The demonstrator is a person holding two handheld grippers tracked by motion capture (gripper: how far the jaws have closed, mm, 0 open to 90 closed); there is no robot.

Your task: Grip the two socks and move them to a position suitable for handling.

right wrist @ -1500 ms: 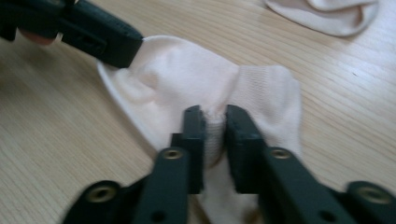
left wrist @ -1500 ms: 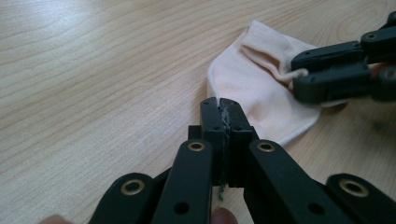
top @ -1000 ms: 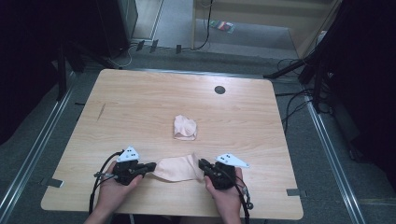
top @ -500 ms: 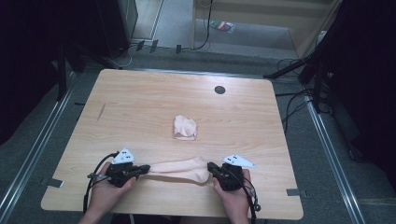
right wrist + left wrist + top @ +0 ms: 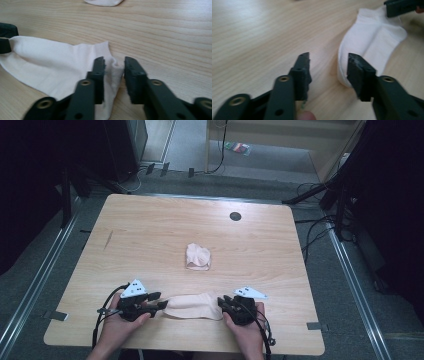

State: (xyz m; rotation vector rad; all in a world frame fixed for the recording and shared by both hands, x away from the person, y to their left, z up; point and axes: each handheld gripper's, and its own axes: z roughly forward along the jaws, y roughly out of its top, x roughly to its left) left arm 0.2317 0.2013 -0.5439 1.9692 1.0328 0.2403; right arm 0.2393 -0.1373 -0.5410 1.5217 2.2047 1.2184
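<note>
Both my claws have just been opening: my left claw [image 5: 328, 68] gapes empty, my right claw [image 5: 114, 72] loosely straddles the sock [image 5: 192, 306], now released flat on the bench [image 5: 150, 230] near me, no longer stretched.

Your left gripper [image 5: 161, 303] and right gripper [image 5: 220, 302] sit at either end of a pale sock [image 5: 192, 305] lying flat near the table's [image 5: 150, 235] front edge, their jaws just opened. A second, bunched sock [image 5: 198, 256] lies at mid-table, apart.
</note>
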